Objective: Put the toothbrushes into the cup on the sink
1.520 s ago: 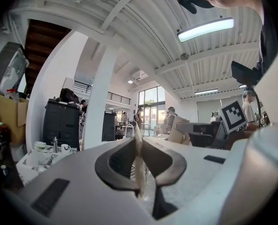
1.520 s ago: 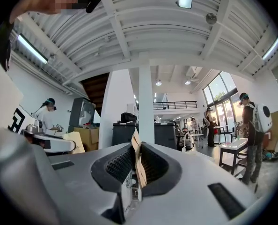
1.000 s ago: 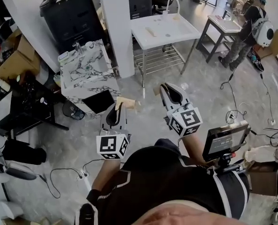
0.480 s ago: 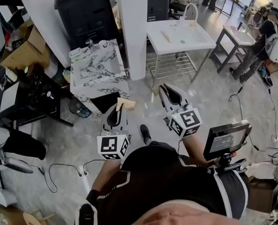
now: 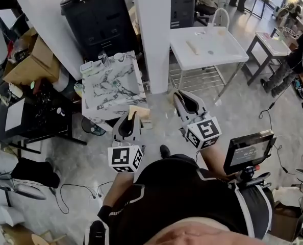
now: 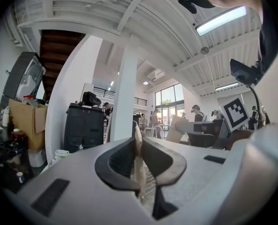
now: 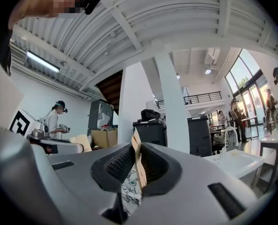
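Head view: left gripper (image 5: 132, 117) and right gripper (image 5: 179, 97) each clamp a thin tan strip (image 5: 139, 111). A white container (image 5: 87, 67) stands on the marble sink unit (image 5: 113, 86); whether anything is inside cannot be made out.

White pillar (image 5: 156, 34), glossy grey floor (image 5: 243, 117), white table (image 5: 207, 47), black cabinet (image 5: 100, 22), ribbed ceiling (image 7: 176, 18)

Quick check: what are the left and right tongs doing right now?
Left tongs: closed on a thin tan piece.
Right tongs: closed on a second thin tan piece.
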Available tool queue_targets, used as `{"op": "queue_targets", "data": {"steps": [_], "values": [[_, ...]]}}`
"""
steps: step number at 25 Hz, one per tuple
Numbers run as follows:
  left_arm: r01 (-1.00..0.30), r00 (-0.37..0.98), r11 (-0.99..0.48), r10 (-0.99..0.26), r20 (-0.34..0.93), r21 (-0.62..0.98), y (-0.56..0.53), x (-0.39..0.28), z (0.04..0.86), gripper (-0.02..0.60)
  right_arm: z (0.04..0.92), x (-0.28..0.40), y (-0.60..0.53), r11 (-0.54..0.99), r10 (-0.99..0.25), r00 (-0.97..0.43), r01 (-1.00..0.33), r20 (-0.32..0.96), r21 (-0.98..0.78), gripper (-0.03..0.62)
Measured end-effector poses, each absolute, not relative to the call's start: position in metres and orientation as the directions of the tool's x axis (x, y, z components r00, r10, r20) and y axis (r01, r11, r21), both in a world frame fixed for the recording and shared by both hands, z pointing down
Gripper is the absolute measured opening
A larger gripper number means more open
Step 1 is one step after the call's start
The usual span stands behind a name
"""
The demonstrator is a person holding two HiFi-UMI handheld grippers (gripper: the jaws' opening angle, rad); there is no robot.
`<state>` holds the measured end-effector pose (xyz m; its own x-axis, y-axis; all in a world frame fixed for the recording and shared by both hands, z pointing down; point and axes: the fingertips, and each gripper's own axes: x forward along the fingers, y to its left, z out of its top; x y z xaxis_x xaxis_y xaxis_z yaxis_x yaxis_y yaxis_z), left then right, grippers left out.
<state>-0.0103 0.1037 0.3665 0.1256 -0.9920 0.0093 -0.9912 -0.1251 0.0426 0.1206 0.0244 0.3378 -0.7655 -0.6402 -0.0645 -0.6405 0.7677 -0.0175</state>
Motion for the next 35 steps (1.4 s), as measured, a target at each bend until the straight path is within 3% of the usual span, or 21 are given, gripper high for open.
{"op": "queue_targets", "data": {"steps": [22,35], "values": [[-0.999,0.047,-0.046,-0.997,0.058,0.016,-0.052,-0.043,0.367,0.049,0.346,0.081,-0.138,0.821,-0.571,-0.820,-0.568,-0.046,-0.054,0.051],[-0.999,-0.040,0.038,-0.996,0.085,-0.029,-0.089,-0.089,0.365,0.048,0.355,0.047,-0.190,0.843,-0.535,-0.843,-0.529,-0.059,-0.095,0.051]]}}
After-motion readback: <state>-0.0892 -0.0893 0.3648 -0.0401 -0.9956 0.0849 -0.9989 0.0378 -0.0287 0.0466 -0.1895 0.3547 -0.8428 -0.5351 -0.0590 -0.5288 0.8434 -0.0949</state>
